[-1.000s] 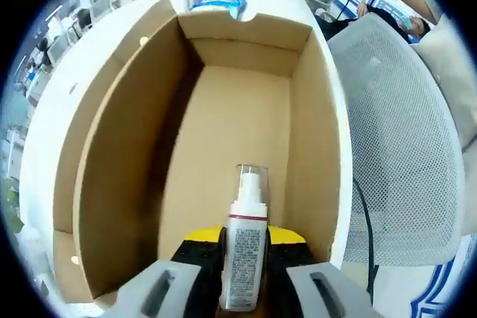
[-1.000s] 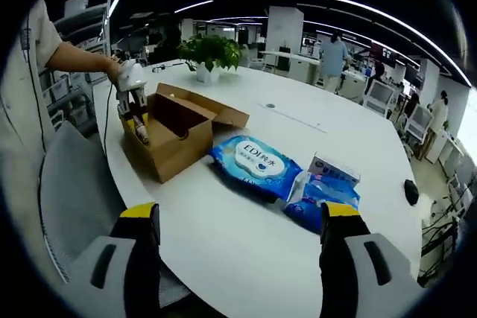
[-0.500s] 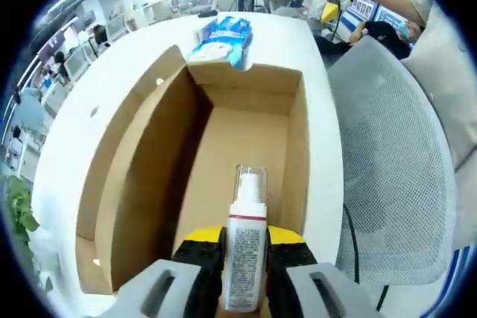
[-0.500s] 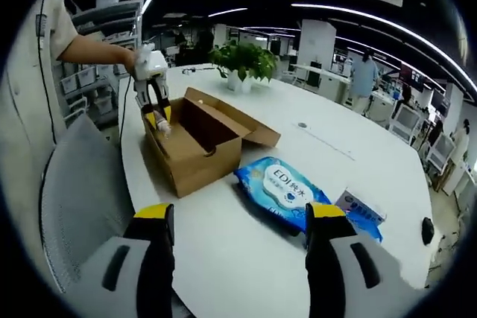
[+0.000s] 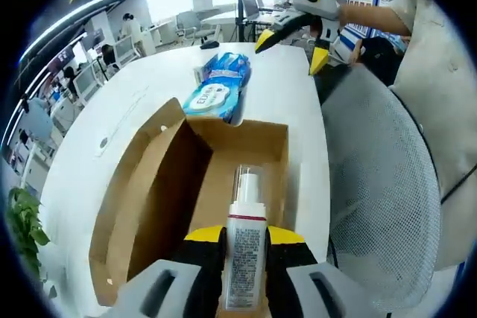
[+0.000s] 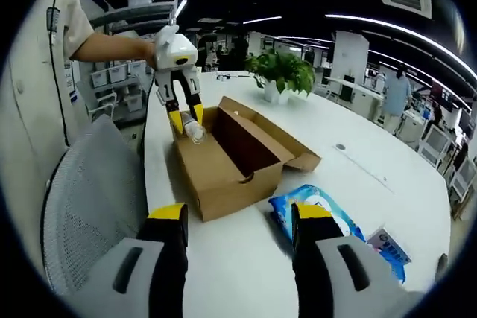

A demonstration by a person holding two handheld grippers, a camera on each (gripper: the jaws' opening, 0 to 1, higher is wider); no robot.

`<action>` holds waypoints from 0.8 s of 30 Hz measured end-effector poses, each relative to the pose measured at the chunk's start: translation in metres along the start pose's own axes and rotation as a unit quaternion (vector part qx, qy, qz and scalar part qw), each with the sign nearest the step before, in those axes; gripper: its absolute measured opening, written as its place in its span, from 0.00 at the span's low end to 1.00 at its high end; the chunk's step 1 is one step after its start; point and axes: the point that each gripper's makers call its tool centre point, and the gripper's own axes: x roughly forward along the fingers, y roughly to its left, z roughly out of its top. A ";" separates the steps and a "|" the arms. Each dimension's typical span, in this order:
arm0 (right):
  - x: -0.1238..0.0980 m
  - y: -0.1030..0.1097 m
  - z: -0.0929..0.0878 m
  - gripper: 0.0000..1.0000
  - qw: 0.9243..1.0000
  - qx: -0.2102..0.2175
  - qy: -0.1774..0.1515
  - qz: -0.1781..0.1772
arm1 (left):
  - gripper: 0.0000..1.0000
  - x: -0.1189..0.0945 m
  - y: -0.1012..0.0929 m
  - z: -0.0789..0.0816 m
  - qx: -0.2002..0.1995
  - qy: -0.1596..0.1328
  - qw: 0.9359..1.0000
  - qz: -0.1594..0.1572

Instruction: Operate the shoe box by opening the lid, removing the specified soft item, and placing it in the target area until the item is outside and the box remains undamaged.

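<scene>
Left tongs (image 5: 244,258) pinching a spray bottle (image 5: 244,255), held above the open shoe box (image 6: 231,158) on the white surface (image 5: 279,87); right tongs (image 6: 238,247) spread and empty. To finish cleanly, the bottle should probably be lifted straight up past the box walls before being carried sideways, avoiding the lid (image 6: 279,139).

A grey mesh chair (image 6: 89,199) stands at the white bench's (image 6: 246,251) near edge. A potted plant (image 6: 283,76) sits far across it; blue wipes packs (image 6: 317,210) lie nearer.

left gripper (image 5: 246,247) jaws clamped, right gripper (image 6: 237,217) jaws apart
</scene>
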 end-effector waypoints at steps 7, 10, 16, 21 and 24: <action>0.017 0.014 0.013 0.44 0.999 -0.009 -0.014 0.028 | 0.20 0.004 -0.017 0.021 0.016 -0.020 0.999 -0.023; 0.022 0.020 0.016 0.41 0.999 -0.014 -0.016 0.038 | 0.20 0.007 -0.023 0.029 0.028 -0.028 0.999 -0.032; 0.030 0.038 0.024 0.38 0.997 -0.032 -0.018 0.064 | 0.20 0.015 -0.035 0.043 0.050 -0.040 0.997 -0.053; 0.034 0.052 0.027 0.36 0.995 -0.046 -0.018 0.081 | 0.20 0.022 -0.044 0.053 0.056 -0.048 0.995 -0.069; 0.035 0.059 0.028 0.34 0.995 -0.051 -0.017 0.089 | 0.20 0.025 -0.049 0.061 0.061 -0.057 0.993 -0.079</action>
